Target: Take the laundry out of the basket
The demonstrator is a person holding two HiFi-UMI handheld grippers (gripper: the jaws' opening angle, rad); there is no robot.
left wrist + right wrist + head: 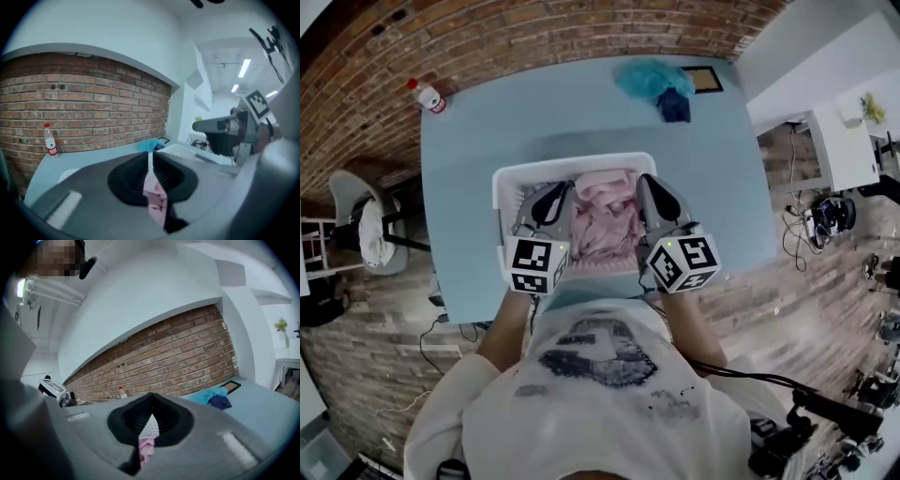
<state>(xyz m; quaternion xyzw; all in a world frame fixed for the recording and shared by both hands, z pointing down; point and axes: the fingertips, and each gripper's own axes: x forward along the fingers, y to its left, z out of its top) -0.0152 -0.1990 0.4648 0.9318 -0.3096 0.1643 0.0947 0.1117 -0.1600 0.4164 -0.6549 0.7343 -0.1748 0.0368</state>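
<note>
A white laundry basket [572,161] stands on the light blue table [478,131], close to the person. Pink laundry [605,220] fills its middle. My left gripper [553,193] reaches into the basket's left side and my right gripper [645,184] into its right side, with the pink heap between them. In the left gripper view the left gripper [150,158] is shut, with a strip of pink cloth [155,199] pinched between the jaws. In the right gripper view the right gripper [151,405] is also shut, and pink cloth [146,446] hangs between its jaws.
A teal garment [649,77] and a dark blue one [675,105] lie at the table's far edge beside a dark framed panel [705,79]. A plastic bottle [427,96] stands at the far left corner. A brick wall runs behind the table.
</note>
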